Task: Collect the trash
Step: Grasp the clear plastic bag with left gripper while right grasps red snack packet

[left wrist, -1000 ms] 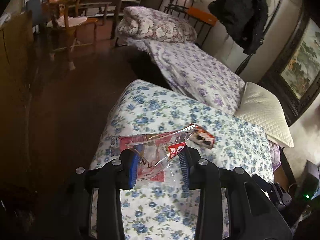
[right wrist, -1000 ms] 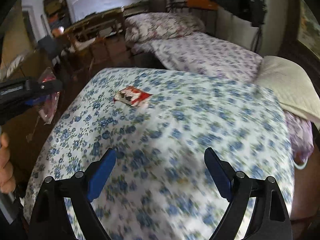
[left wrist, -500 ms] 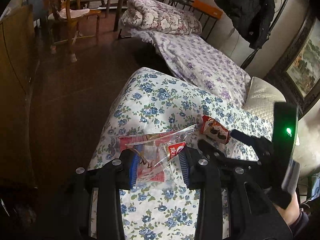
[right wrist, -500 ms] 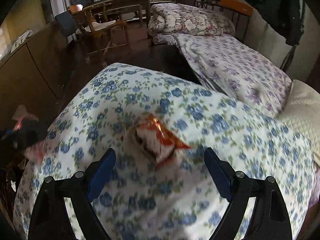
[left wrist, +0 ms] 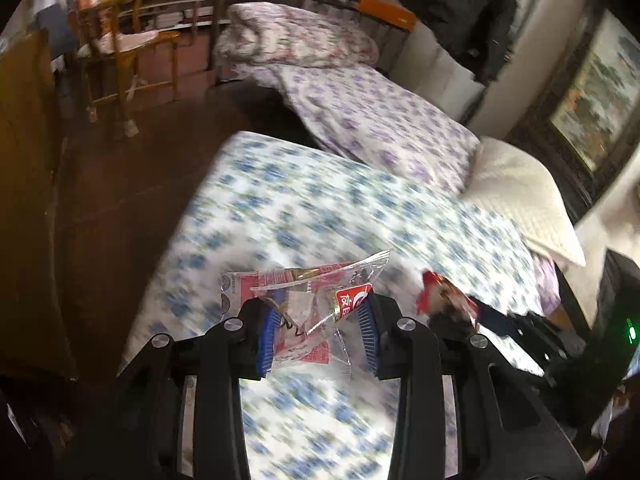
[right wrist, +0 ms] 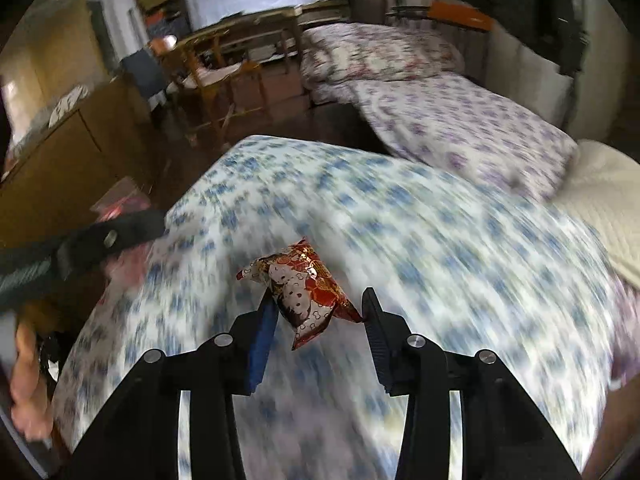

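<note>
My left gripper (left wrist: 316,312) is shut on a crumpled clear and red plastic wrapper (left wrist: 304,292), held above the blue-flowered bed (left wrist: 304,208). A red snack packet (right wrist: 308,292) with cartoon faces sits between the pads of my right gripper (right wrist: 318,300). Those jaws are closing, and both pads touch the packet's sides. It stays sharp while the bed sheet (right wrist: 440,240) below blurs. In the left wrist view the same red packet (left wrist: 444,296) shows at the right, in the right gripper's fingers. The left gripper (right wrist: 120,228) appears at the left of the right wrist view.
A second bed with a purple-flowered cover (left wrist: 380,120) and a rolled quilt stands beyond. A cream pillow (left wrist: 520,196) lies at the right. A wooden chair (left wrist: 124,52), a wooden cabinet (right wrist: 72,160) and dark floor (left wrist: 120,184) lie to the left.
The right gripper's wide jaws came over the red packet and narrowed onto it. The left gripper kept its wrapper and shifted sideways over the bed.
</note>
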Demonstrator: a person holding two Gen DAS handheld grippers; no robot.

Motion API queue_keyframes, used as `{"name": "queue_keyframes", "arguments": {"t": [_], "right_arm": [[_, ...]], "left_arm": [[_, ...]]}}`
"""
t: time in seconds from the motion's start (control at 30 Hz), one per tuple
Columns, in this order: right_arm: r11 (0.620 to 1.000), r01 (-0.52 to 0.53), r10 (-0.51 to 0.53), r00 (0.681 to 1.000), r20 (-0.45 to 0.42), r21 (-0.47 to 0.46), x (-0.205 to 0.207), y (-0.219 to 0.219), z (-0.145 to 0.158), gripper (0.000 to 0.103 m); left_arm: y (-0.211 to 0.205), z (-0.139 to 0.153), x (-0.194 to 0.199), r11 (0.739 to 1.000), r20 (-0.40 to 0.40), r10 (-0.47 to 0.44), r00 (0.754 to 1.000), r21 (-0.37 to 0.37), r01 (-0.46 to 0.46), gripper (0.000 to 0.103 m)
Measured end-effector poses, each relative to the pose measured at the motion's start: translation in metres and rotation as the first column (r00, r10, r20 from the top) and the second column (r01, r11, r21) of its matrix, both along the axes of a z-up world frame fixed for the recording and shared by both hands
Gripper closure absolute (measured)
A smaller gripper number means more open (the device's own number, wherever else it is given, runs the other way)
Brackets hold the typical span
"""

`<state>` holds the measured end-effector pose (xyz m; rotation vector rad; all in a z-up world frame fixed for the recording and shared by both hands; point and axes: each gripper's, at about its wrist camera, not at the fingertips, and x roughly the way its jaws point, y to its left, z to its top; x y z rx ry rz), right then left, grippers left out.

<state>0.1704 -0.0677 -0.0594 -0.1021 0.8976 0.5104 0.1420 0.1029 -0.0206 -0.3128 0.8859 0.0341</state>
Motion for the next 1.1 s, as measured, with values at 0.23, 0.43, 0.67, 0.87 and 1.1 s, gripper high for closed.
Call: {"name": "queue_keyframes", "arguments": {"t": [0.23, 0.43, 0.67, 0.87, 1.1], "right_arm": [[0.983, 0.176, -0.177, 0.984, -0.001, 0.054, -0.078, -0.097, -0.001, 0.061], [0.947, 0.312, -0.312, 0.95, -0.01, 0.075, -0.128, -0.149, -0.005, 0.06], [0.923, 0.384, -0.384, 0.923, -0.037, 0.009, -0.145, -0.151, -0.027, 0.06], [0.956, 0.294, -0.291, 0.953, -0.09, 0.019, -0.143, -0.142, -0.037, 0.037], [0.983, 0.147, -0.153, 0.987, -0.042, -0.108, -0.126, -0.132, -0.039, 0.035]], "left_arm": [[-0.079, 0.018, -0.033, 0.985, 0.015, -0.161, 0.987, 0.068, 0.159, 0.067], [-0.129, 0.023, -0.048, 0.971, 0.012, -0.233, 0.973, 0.056, 0.232, 0.067], [-0.159, -0.001, -0.049, 0.965, -0.039, -0.261, 0.965, 0.014, 0.261, 0.067], [-0.16, -0.007, -0.039, 0.945, -0.048, -0.321, 0.946, 0.046, 0.323, 0.067], [-0.144, -0.016, -0.031, 0.946, -0.076, -0.317, 0.945, 0.04, 0.32, 0.067]]}}
